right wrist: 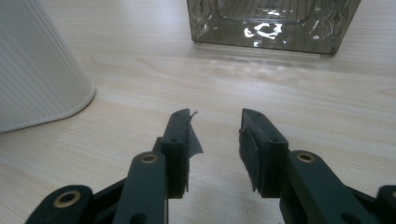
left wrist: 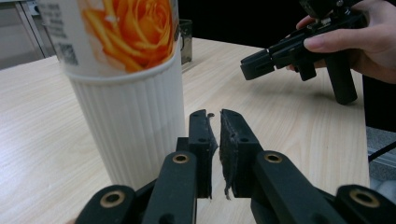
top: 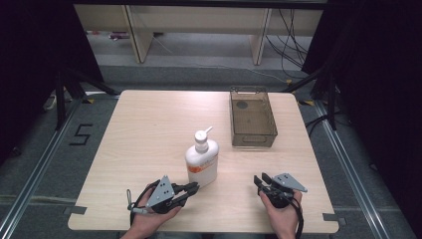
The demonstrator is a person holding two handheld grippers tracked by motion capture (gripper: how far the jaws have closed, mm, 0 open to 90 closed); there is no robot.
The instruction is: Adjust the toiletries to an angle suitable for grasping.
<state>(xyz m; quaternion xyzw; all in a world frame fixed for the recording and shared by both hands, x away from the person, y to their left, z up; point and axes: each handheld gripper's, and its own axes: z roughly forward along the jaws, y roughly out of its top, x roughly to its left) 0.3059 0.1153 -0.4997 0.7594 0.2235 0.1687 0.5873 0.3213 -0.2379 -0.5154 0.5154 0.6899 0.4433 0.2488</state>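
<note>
A white pump bottle (top: 202,162) with an orange rose label stands upright near the middle of the wooden table (top: 149,124). Its ribbed base (left wrist: 133,126) rises just left of my left gripper (left wrist: 218,114), whose jaws are almost together with nothing between them. In the high view the left gripper (top: 194,187) lies at the bottle's front, close to its base. My right gripper (top: 260,179) is held over the front right of the table, apart from the bottle. Its jaws (right wrist: 215,115) stand open and empty, pointing toward a smoky clear bin (right wrist: 273,21).
The clear rectangular bin (top: 252,118) sits empty at the back right of the table. The person's right hand with its gripper (left wrist: 299,46) appears across the left gripper view. Table edges lie close behind both hands. Black stands and cables surround the table.
</note>
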